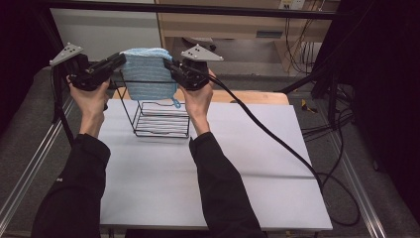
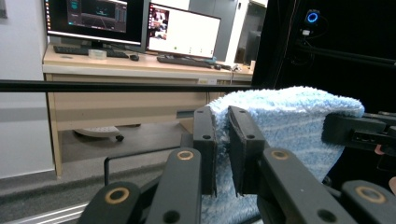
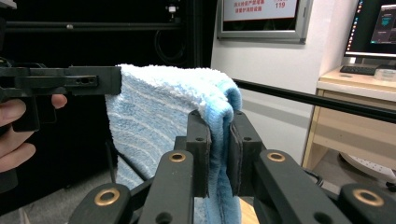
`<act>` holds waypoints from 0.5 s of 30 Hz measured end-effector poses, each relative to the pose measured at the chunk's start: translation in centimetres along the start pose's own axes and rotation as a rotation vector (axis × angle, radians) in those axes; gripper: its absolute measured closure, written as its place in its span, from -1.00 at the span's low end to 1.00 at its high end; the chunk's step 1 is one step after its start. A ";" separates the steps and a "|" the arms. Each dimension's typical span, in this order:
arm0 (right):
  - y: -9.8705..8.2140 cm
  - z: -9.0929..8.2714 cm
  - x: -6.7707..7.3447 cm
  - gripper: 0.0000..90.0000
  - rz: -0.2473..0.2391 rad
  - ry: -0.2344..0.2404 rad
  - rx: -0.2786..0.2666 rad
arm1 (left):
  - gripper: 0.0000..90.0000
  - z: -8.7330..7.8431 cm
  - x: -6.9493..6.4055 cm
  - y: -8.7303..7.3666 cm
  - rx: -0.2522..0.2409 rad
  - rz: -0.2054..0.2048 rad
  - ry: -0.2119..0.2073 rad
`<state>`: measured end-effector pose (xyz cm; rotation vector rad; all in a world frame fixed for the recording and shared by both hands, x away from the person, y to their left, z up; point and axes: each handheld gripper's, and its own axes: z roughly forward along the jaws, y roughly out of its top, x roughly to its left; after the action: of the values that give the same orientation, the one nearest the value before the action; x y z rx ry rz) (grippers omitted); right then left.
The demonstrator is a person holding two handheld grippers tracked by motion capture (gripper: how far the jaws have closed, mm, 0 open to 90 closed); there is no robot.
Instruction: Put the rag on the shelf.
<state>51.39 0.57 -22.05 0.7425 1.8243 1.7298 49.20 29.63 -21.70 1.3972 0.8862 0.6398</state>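
A folded light-blue towel [image 1: 147, 72] hangs stretched between my two grippers, above a black wire rack [image 1: 161, 119] on the white table. My left gripper [image 1: 120, 60] is shut on the towel's left top corner. My right gripper [image 1: 167, 64] is shut on its right top corner. In the left gripper view, the towel [image 2: 289, 121] is pinched at its near edge between the black jaws of the left gripper [image 2: 223, 140], and the right gripper's jaw [image 2: 359, 130] holds the far end. Seen from the right gripper view, the towel [image 3: 154, 116] is clamped by the right gripper [image 3: 219, 144].
The rack stands at the back middle of the white table [image 1: 247, 168]. A cable [image 1: 277, 141] trails from the right gripper across the table's right side. A black frame bar [image 1: 198, 9] runs overhead at the back, with a wooden desk [image 2: 116, 65] and monitors beyond.
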 end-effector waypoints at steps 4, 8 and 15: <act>-0.1 -0.2 0.5 0.81 -0.006 0.012 0.006 | 0.81 -0.6 0.3 -0.3 0.006 -0.007 -0.020; 0.0 -0.6 0.8 0.80 -0.003 0.024 0.017 | 0.81 -1.0 0.3 -0.3 0.019 -0.007 -0.039; 0.0 -1.1 1.0 0.80 -0.007 0.043 0.063 | 0.81 -1.3 0.2 -0.4 0.045 -0.002 -0.059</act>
<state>49.88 0.45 -22.01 0.7275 1.9161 1.7032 48.12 30.46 -22.07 1.4484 0.8599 0.5776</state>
